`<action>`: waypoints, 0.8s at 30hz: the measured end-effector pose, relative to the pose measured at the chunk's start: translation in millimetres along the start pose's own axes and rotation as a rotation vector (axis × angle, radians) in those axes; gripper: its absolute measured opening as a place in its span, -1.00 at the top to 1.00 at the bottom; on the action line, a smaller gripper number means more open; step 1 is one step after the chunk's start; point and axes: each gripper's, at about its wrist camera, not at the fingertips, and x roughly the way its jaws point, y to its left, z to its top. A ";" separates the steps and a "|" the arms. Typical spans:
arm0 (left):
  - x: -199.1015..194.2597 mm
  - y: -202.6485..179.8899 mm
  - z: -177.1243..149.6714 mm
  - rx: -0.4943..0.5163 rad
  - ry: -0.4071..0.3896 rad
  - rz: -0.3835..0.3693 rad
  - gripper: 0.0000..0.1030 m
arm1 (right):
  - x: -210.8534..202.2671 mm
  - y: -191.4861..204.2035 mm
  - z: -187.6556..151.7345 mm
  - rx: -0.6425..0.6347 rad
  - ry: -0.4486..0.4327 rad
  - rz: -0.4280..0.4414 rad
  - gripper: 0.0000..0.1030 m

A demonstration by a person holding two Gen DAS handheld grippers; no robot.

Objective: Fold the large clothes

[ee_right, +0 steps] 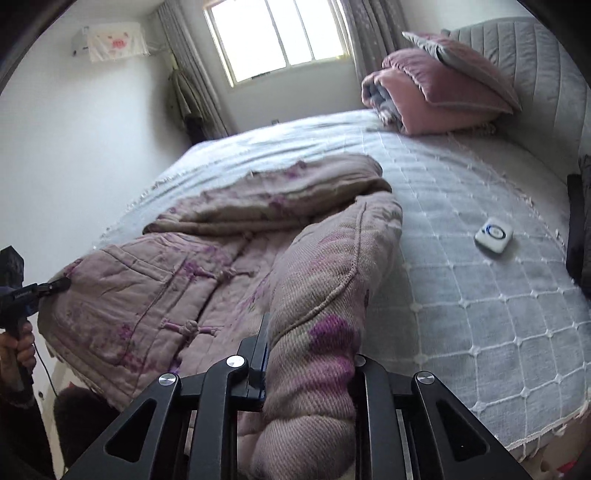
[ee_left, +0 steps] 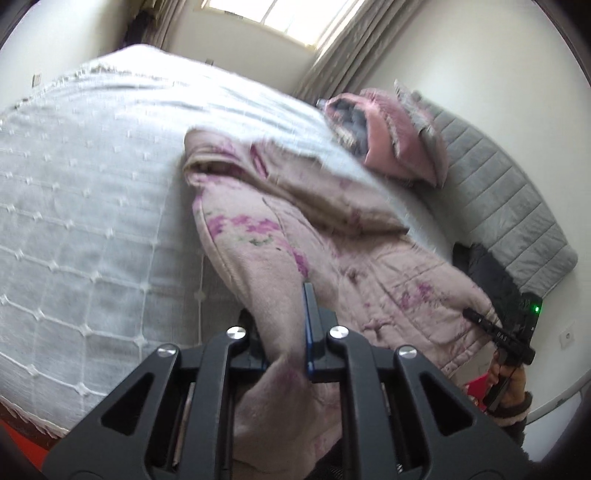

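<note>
**Both grippers clamped on the padded jacket**

We see the left gripper closed narrow on a thick fold of the pink flowered jacket, the cloth bunched between its blue-edged fingers. Our right gripper pinches another roll of the same jacket, its right-hand finger hidden by the fabric. In the right wrist view the left gripper grips the jacket's left edge, a hand on its handle.

The jacket lies open across the near side of the bed, knot buttons facing up, one sleeve folded over the far part. Farther right we find a small white device on the quilted cover. Pink pillows sit by the grey headboard, with a window beyond.
</note>
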 end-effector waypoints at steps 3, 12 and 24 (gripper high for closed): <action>-23.1 -4.1 11.2 0.002 -0.047 -0.023 0.73 | -21.7 4.9 5.3 -0.003 -0.048 0.037 0.62; -95.4 -21.7 22.8 0.075 -0.151 -0.112 0.74 | -82.8 34.9 21.3 -0.071 -0.162 0.090 0.62; -2.2 25.1 110.8 -0.048 -0.106 -0.002 0.73 | 21.7 -7.6 90.7 0.068 -0.138 -0.050 0.62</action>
